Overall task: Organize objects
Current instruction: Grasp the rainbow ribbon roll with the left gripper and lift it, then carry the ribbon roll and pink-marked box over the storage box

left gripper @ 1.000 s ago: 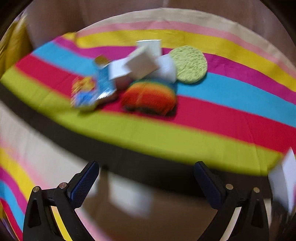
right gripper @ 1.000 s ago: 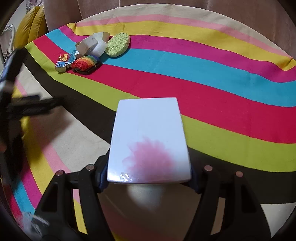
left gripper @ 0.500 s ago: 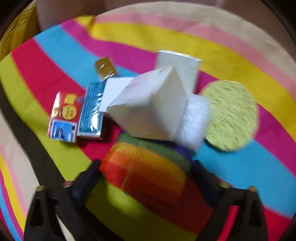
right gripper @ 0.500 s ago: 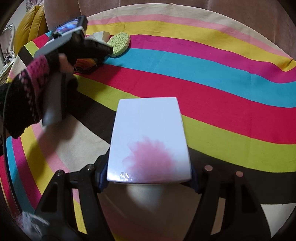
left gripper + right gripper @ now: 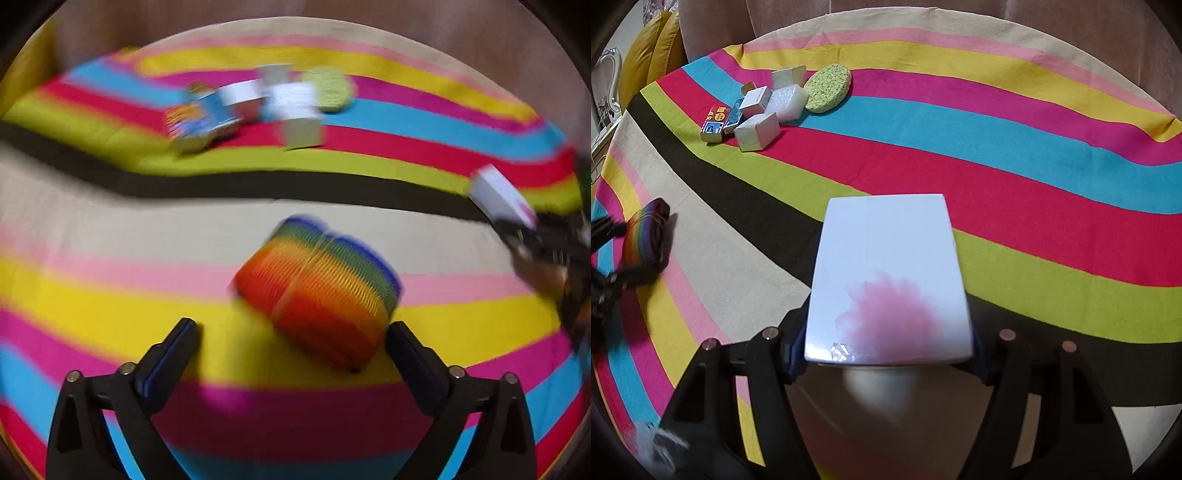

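My right gripper is shut on a white box with a pink blotch, held above the striped cloth; the box also shows in the left wrist view. My left gripper has its jaws wide apart, and a rainbow spring toy sits just ahead between the fingertips, touching the right one; the view is blurred. The toy also shows in the right wrist view at the far left. A pile of small boxes, a white foam block and a green round sponge lies at the far left of the cloth.
The striped cloth covers the whole table. A yellow chair stands beyond the far left edge. A brown curtain hangs behind the table.
The left gripper reached the pile, took the rainbow spring toy out and brought it back to the near stripes. A white box in the pile tumbled down. The right gripper stayed still.
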Demonstrator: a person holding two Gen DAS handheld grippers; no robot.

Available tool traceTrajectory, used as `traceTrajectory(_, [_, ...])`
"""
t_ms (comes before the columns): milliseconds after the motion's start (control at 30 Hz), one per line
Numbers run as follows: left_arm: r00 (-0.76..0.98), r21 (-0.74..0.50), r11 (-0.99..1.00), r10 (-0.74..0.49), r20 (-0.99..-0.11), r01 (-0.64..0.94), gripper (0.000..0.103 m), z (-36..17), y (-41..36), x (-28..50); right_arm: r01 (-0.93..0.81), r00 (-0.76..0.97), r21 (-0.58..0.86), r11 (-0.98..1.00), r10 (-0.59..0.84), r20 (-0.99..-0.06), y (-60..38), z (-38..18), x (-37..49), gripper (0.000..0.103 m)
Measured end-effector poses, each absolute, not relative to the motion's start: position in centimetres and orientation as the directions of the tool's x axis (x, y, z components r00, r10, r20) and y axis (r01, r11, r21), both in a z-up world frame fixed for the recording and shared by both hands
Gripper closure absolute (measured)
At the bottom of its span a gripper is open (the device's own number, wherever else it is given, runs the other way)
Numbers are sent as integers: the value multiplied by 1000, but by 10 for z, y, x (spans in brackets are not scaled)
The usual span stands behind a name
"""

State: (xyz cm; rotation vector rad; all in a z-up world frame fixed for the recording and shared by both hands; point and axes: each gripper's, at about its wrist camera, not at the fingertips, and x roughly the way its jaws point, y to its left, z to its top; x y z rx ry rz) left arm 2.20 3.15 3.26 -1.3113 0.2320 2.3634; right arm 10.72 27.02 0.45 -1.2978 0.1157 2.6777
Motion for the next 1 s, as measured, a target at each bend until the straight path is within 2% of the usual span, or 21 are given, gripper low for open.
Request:
traceTrajectory(67, [-454,-147,-947,269,-850,-286,0,40,12,28,-180,-609,-1,-984,113,-785,267,2,102,32])
traceTrajectory(133, [-456,-303,-942,336,-825,-145,0,45,2,32,-179,-609,-3,-984,113,-785,268,2,99,32])
traceTrajectory(200, [-479,-327,-942,324,-816,-79,0,43,12,29,-180,-609,-4,-984,114,-785,270,4,103,32])
traceTrajectory(333, [-562,-139,-990,126,-818,-19,1,36,56,15,-179,-609,-2,-984,113,-785,272,5,106,32])
traceTrajectory(400, [-597,-39,-999,28,-802,5,19,28,61,11,-177,-610,0,-984,110,-785,276,3,101,32])
traceTrajectory(433, [-615,-25,-1000,13,-789,10,40,31,58,17,-177,-610,0,-984,110,-785,276,4,104,32])
traceTrajectory(533, [-622,-61,-994,106,-776,-95,41,35,41,39,-178,-612,2,-984,109,-783,276,5,105,33])
traceTrajectory(733, [-599,-32,-963,191,-777,-266,41,26,37,48,-179,-612,1,-984,110,-783,276,2,94,33])
traceTrajectory(800, [-598,-54,-963,207,-774,-263,41,22,39,36,-179,-611,1,-984,111,-783,276,4,99,33])
traceTrajectory(900, [-606,-3,-966,164,-778,-257,40,19,48,34,-181,-610,-7,-984,118,-783,273,6,105,33])
traceTrajectory(1000, [-602,-20,-967,175,-779,-255,40,17,49,31,-198,-604,-19,-980,137,-785,266,5,102,33])
